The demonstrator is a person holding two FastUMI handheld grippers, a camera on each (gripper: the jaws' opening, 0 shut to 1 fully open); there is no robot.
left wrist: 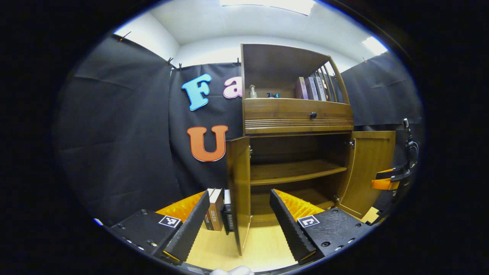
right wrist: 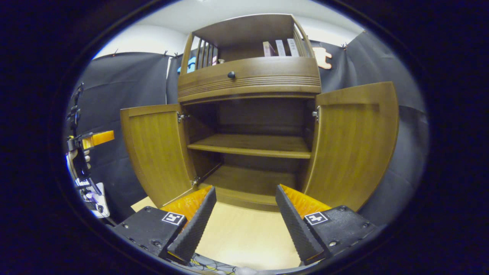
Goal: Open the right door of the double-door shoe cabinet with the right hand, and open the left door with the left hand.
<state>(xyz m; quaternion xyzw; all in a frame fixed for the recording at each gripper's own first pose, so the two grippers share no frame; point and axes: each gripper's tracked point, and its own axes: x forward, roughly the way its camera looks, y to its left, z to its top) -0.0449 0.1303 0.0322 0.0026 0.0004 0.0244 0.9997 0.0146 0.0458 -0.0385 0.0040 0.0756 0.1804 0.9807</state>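
Note:
The brown wooden shoe cabinet (left wrist: 298,114) stands with both doors swung out. In the left gripper view the left door (left wrist: 238,187) is seen edge-on, in line with the gap of my left gripper (left wrist: 240,229), whose fingers are apart and not pressing on it. The right door (left wrist: 368,168) hangs wide, with the right gripper's orange fingers (left wrist: 386,179) beside its outer edge. In the right gripper view my right gripper (right wrist: 244,221) is open and empty before the cabinet (right wrist: 248,76), between the left door (right wrist: 156,152) and right door (right wrist: 355,145). The left gripper (right wrist: 91,141) shows far left.
Two bare shelves (right wrist: 252,145) show inside the cabinet. A drawer with a dark knob (left wrist: 313,115) sits above, and books (left wrist: 311,88) and a small bottle (left wrist: 253,91) stand on the top shelf. More books (left wrist: 216,210) lean beside the cabinet on the pale wooden floor (left wrist: 263,244).

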